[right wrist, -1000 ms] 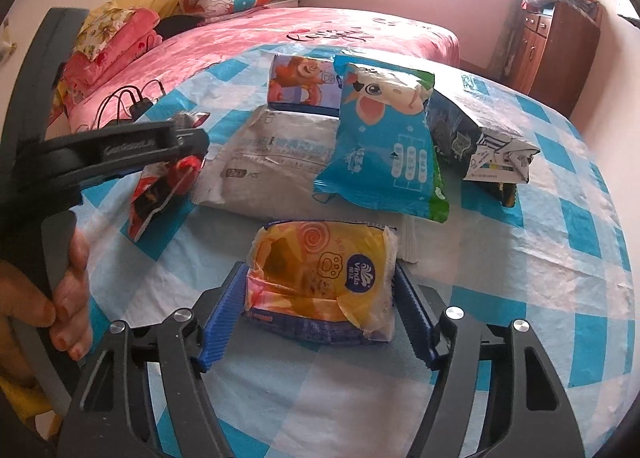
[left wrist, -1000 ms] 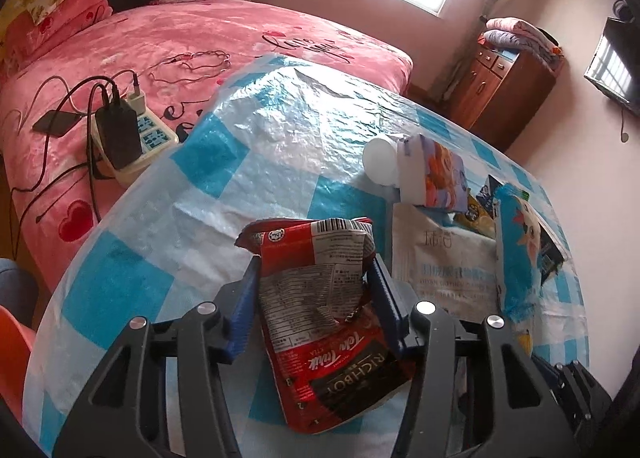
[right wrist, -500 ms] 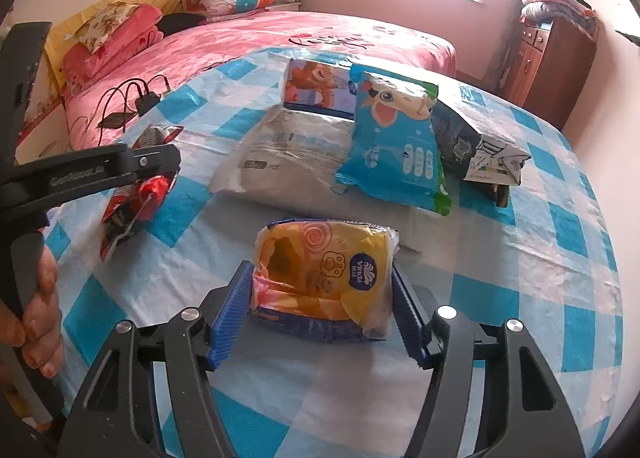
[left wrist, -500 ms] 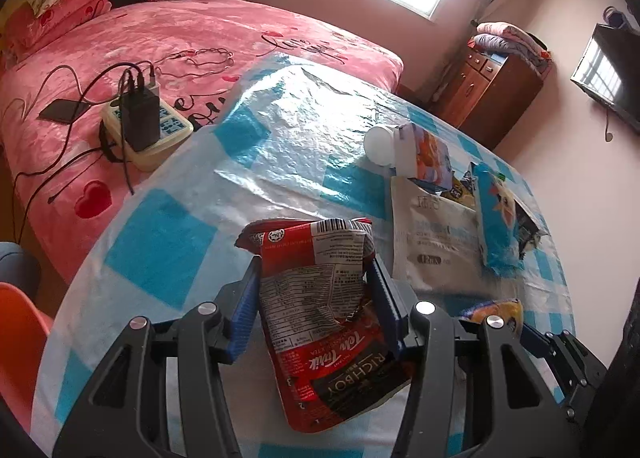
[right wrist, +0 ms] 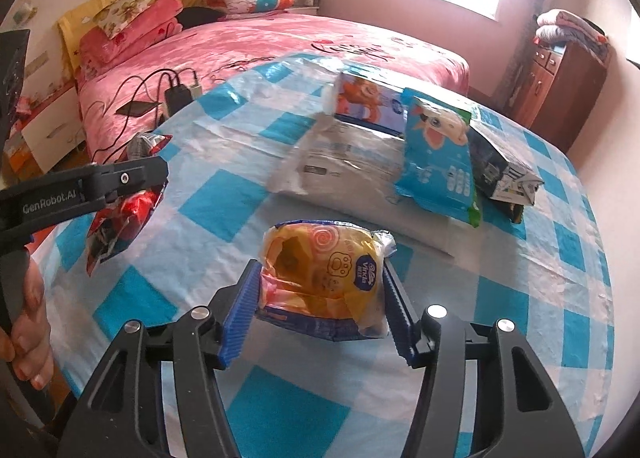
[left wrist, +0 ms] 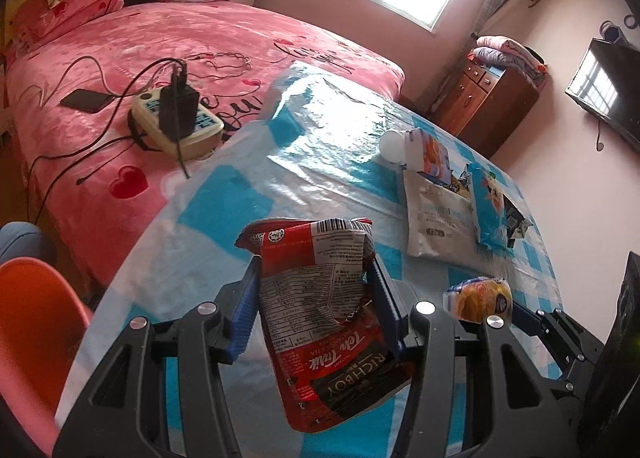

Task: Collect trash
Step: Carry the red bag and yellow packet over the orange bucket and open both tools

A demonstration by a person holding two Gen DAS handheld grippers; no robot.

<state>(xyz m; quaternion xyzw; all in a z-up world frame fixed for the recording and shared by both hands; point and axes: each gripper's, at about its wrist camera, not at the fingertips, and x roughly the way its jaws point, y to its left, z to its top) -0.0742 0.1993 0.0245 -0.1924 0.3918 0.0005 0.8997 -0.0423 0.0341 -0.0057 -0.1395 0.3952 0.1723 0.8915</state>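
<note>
Left wrist view: left hand-held gripper [left wrist: 314, 310] clamped on a red snack wrapper [left wrist: 332, 322], blue pads pressed to both its sides, wrapper held above the blue-and-white checked tabletop [left wrist: 224, 193]. At lower right, a yellow tissue pack [left wrist: 478, 298] sits in the other tool's blue pads. Farther back on tabletop: white pouch [left wrist: 434, 217], blue wipes pack [left wrist: 488, 209] lying partly on it, cartoon-print box [left wrist: 430, 151]. Power strip w/ black charger [left wrist: 178, 119] and phone [left wrist: 86, 101] lie on the pink bed [left wrist: 180, 41]. Right wrist view: right hand-held gripper [right wrist: 318, 304] closed on the yellow tissue pack [right wrist: 324, 270], just above tabletop [right wrist: 540, 298]. Left tool [right wrist: 92, 185] at left w/ red wrapper [right wrist: 120, 221] hanging from it; person's fingers [right wrist: 28, 322] on its handle. Behind: white pouch [right wrist: 340, 165], blue pack [right wrist: 436, 161], dark torn carton [right wrist: 500, 173] beside it.
</note>
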